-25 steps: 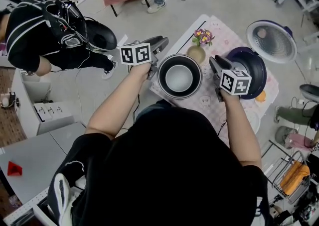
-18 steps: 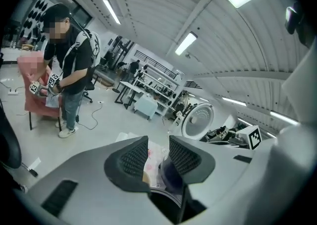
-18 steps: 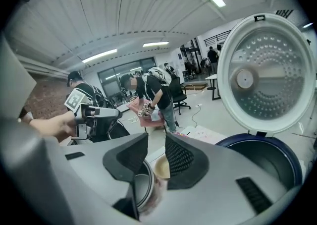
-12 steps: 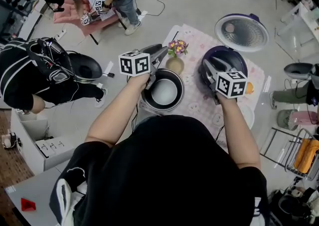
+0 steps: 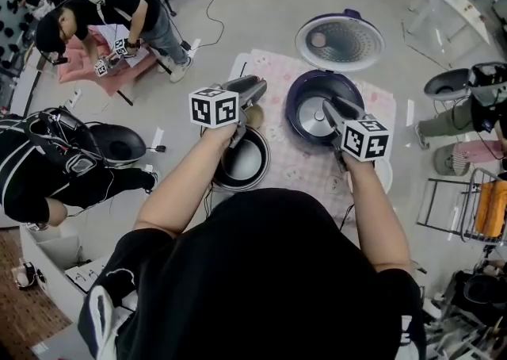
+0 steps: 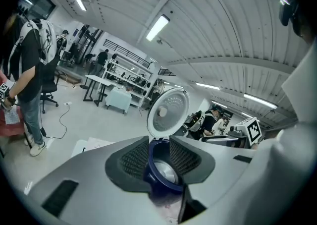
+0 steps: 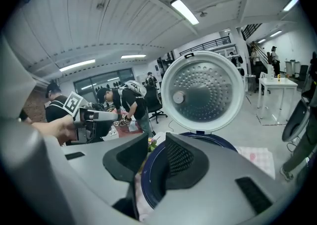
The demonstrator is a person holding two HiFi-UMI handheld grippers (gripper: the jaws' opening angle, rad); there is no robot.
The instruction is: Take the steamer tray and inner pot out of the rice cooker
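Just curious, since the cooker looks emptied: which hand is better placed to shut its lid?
Right, probably. The right gripper hovers open over the rice cooker, its lid just beyond; the left gripper is beside the inner pot.

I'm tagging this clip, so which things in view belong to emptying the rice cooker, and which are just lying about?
Job: rice cooker, open lid, inner pot beside it, left gripper and right gripper, jaws apart and empty. No steamer tray can be seen.
Lying about: vase, patterned cloth, white plate.
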